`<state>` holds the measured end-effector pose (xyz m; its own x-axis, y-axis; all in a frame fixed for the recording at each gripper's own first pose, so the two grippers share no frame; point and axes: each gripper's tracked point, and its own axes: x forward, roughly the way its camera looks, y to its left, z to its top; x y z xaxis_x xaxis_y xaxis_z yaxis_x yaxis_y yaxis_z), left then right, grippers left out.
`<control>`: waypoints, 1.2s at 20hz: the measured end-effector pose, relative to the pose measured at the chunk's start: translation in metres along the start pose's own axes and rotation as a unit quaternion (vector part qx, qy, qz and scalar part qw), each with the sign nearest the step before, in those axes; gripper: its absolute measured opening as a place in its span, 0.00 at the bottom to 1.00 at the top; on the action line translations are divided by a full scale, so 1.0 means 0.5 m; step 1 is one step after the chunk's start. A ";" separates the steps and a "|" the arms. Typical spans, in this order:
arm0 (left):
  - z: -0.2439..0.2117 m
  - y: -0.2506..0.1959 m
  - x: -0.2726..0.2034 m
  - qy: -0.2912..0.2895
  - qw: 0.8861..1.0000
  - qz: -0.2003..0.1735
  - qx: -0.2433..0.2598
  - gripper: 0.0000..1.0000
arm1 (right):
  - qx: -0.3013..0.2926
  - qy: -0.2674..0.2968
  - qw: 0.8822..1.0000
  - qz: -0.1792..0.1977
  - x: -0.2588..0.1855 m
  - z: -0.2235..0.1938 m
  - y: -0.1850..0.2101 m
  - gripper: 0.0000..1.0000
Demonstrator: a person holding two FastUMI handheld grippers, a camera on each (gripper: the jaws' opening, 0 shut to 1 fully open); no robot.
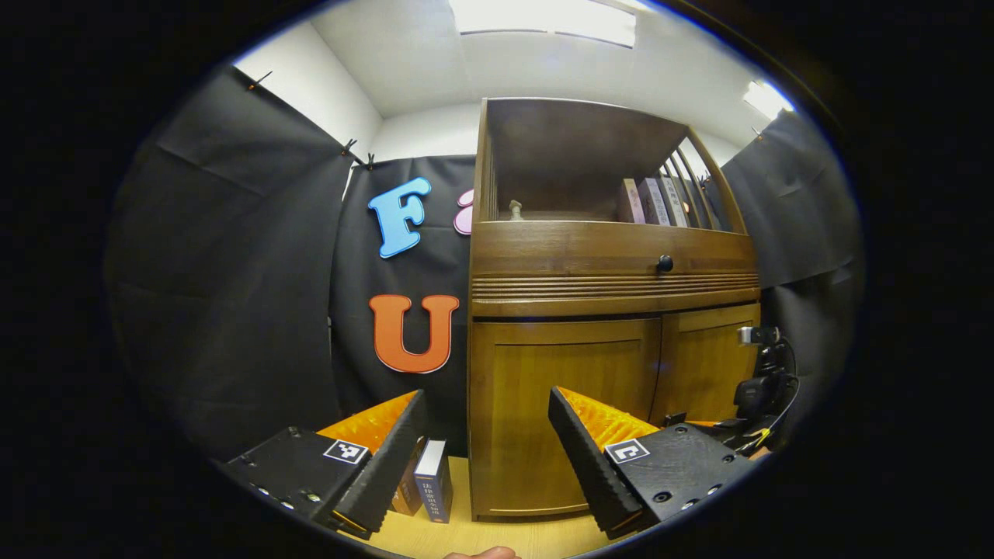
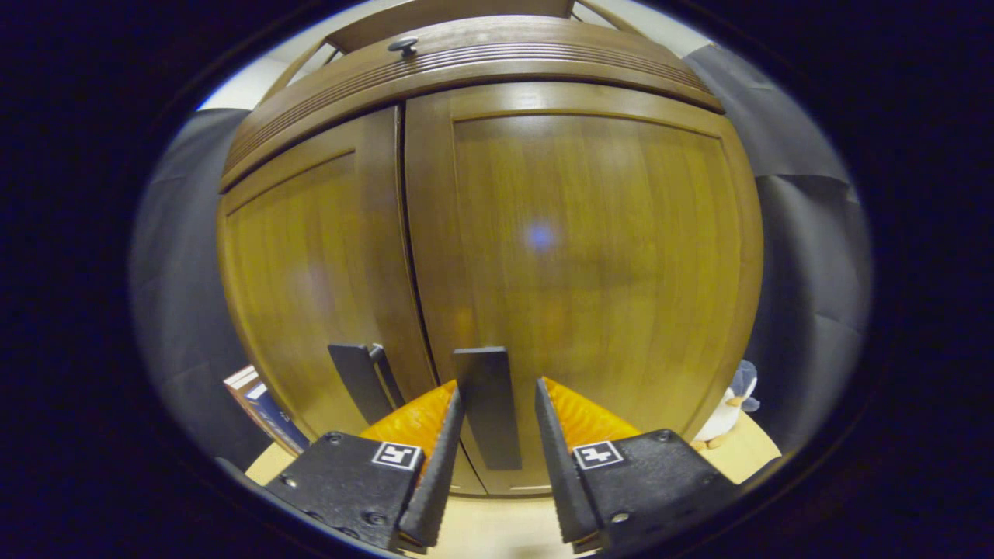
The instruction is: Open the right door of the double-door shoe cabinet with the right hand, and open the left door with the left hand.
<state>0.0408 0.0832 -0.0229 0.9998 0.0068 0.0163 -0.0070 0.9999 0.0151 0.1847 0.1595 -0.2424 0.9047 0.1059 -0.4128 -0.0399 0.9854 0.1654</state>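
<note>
The wooden shoe cabinet (image 1: 613,310) has both lower doors closed. In the right gripper view the right door (image 2: 590,233) and left door (image 2: 311,279) loom close, each with a dark vertical handle beside the centre seam. My right gripper (image 2: 498,387) straddles the right door's handle (image 2: 488,419). Its left finger lies against the handle, and a narrow gap shows at the right finger (image 2: 555,435). The left door's handle (image 2: 359,380) is untouched. My left gripper (image 1: 489,435) hangs wide open, back from the left door (image 1: 559,373). In the left gripper view, the right gripper (image 1: 757,392) sits low by the right door (image 1: 710,365).
A few books (image 1: 431,489) stand on the light wooden floor at the cabinet's left side. A small plush toy (image 2: 726,415) sits at its right. A drawer with a black knob (image 1: 665,264) runs above the doors, and more books (image 1: 652,202) fill the open shelf.
</note>
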 end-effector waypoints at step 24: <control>-0.011 -0.109 0.012 0.019 0.999 -0.044 -0.022 0.95 | -0.050 -0.017 0.998 0.024 -0.166 -0.040 -0.041 0.28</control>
<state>0.0475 0.0291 -0.0292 0.9965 -0.0808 -0.0204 0.0802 0.9964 -0.0281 0.1020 0.1331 -0.2292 0.9143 0.1504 -0.3760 -0.1245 0.9879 0.0925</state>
